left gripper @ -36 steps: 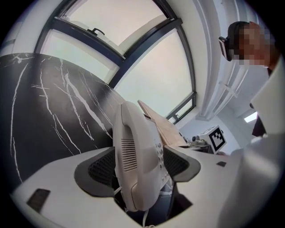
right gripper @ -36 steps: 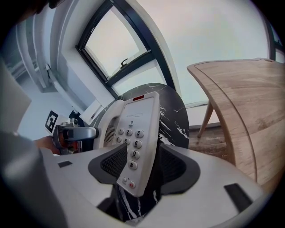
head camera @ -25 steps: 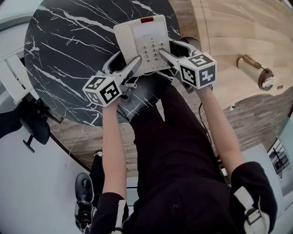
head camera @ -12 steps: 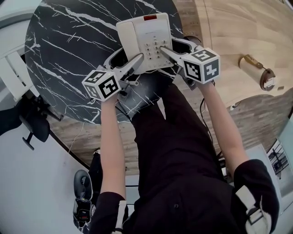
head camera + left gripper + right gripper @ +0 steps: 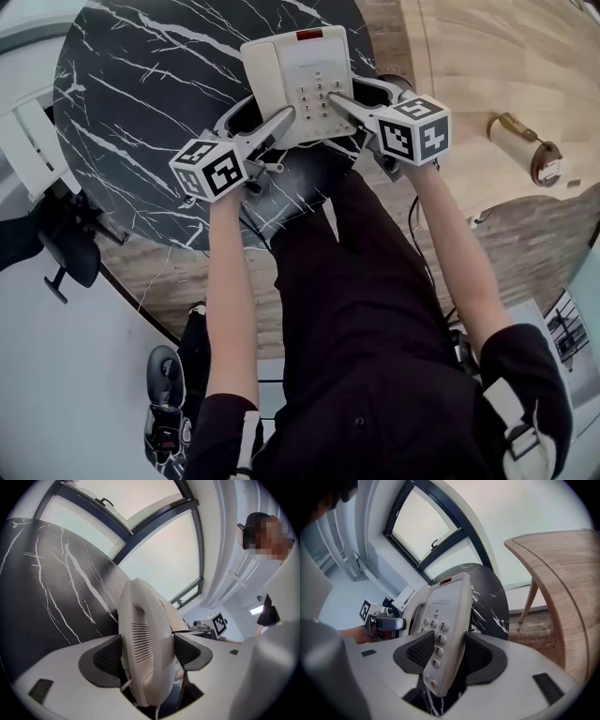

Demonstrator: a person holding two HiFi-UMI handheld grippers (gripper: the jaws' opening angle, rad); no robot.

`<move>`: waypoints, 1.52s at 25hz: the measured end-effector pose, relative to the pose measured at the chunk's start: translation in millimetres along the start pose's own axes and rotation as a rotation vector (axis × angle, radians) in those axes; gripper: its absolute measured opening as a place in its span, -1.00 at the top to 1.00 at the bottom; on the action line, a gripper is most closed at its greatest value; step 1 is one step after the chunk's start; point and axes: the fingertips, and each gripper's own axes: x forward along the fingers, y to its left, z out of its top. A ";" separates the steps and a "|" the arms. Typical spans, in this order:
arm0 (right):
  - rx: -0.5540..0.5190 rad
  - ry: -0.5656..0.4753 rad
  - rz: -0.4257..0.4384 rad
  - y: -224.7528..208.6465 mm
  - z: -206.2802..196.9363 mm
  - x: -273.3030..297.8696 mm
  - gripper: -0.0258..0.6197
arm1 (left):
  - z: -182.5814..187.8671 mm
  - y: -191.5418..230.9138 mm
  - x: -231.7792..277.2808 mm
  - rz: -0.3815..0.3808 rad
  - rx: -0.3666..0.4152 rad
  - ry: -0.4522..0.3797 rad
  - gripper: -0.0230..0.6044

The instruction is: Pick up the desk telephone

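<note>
Grippers held a white desk telephone (image 5: 298, 66) from both sides at a round table (image 5: 131, 94) of black, white-veined marble. The left gripper (image 5: 147, 656), its jaws spread wide, had the handset (image 5: 140, 620) side of the set between its dark ribbed pads (image 5: 108, 660), and both pads lay against the casing. The right gripper (image 5: 449, 656) had taken the opposite side. One of its pads was pressed to the keypad (image 5: 439, 637) face beside the number buttons and the other sat against the back of the casing, so the set's edge was pinched between them.

From the head view, the telephone sat over the table's near edge, close to the person's body, with its red panel (image 5: 307, 37) at the far end. Whether its base had left the marble could not be made out. The person's bare forearms reached forward on either side, and a marker cube (image 5: 211, 169) topped each tool. A pale wooden table (image 5: 562, 573) stood just beyond the marble one, under a large window (image 5: 422, 527).
</note>
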 end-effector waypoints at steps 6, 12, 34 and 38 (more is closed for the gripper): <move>0.003 -0.005 -0.028 0.1 -0.5 -0.3 0.26 | 0.3 -0.2 -0.9 0.015 -0.003 -0.018 -0.21; 0.015 0.030 -0.075 1.6 -0.6 0.1 0.27 | -0.6 -2.3 -2.8 0.067 0.004 -0.021 -0.15; -0.164 -0.100 -0.041 70.7 90.7 -37.5 0.31 | 63.7 -52.4 -65.3 0.159 0.032 -0.243 -0.13; -0.201 -0.143 -0.022 87.2 118.0 -46.0 0.31 | 88.1 -63.6 -79.1 0.168 0.066 -0.297 -0.13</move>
